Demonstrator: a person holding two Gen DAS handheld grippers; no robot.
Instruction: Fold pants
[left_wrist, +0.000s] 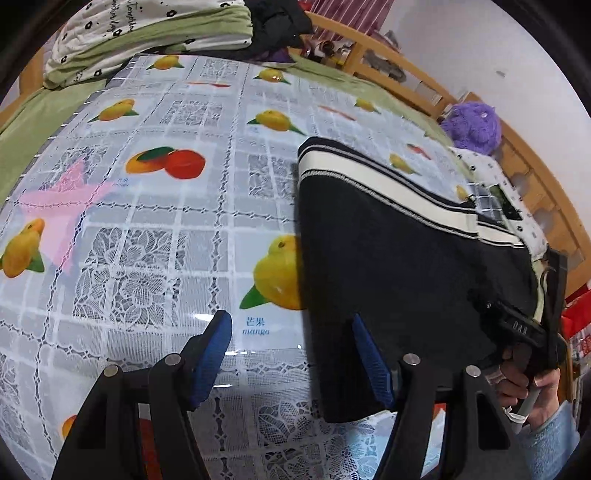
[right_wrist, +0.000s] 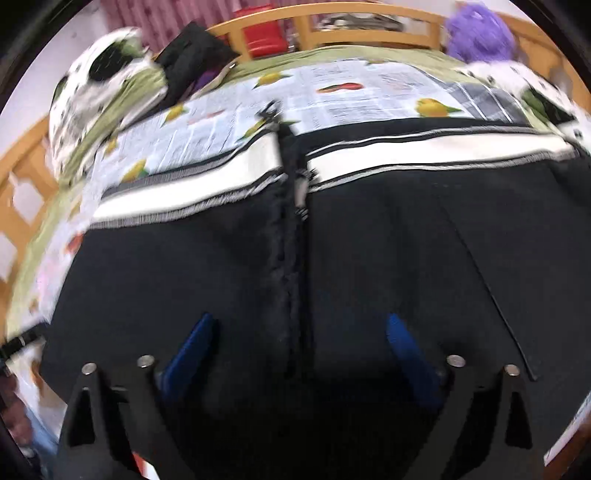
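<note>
A fruit-print tablecloth (left_wrist: 177, 236) covers the bed, bearing black pants (left_wrist: 388, 258).

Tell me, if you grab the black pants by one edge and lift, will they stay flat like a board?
Probably not. The black pants lie limp on the fruit-print tablecloth, so they would likely sag and drape. The cloth looks thick and knitted, maybe a bit heavy. On that shiny cover they may slide when pushed.

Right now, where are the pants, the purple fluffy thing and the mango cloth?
pants (right_wrist: 221, 280): right wrist view, on the black fabric left of the centre seam.
purple fluffy thing (left_wrist: 474, 125): left wrist view, on its fuzzy middle.
mango cloth (left_wrist: 155, 229): left wrist view, on a bare lace-pattern patch.
</note>
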